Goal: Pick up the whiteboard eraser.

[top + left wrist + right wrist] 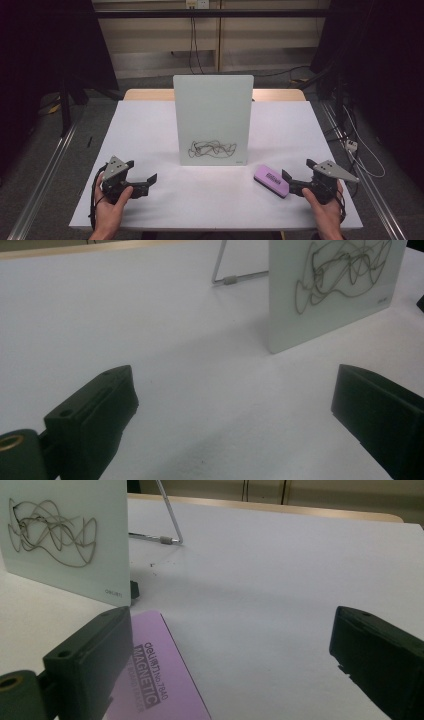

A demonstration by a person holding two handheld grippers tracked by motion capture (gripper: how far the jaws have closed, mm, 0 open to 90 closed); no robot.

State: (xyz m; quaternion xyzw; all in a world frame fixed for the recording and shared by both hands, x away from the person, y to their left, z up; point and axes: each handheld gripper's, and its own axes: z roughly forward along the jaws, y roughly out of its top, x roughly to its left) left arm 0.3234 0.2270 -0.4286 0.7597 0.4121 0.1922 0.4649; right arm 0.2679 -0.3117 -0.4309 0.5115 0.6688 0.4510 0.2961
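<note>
A small white board (212, 115) stands upright on a wire stand in the middle of the white table (145, 130), with a black scribble (212, 148) low on its face. To its right a purple magnetic eraser (271, 180) lies flat. My right gripper (297, 169) is open just right of the eraser, its near jaw beside the eraser's end. In the right gripper view the eraser (165, 680) lies by the left jaw, and the board (65, 535) is beyond; the gripper (232, 625) holds nothing. My left gripper (143, 170) stands open and empty at the front left, facing the board (335, 290).
The board's wire stand (235, 277) reaches back behind it on the table. A wooden edge (145, 94) runs along the table's far side. Metal rails (45, 175) and cables (360, 145) lie on the floor at both sides.
</note>
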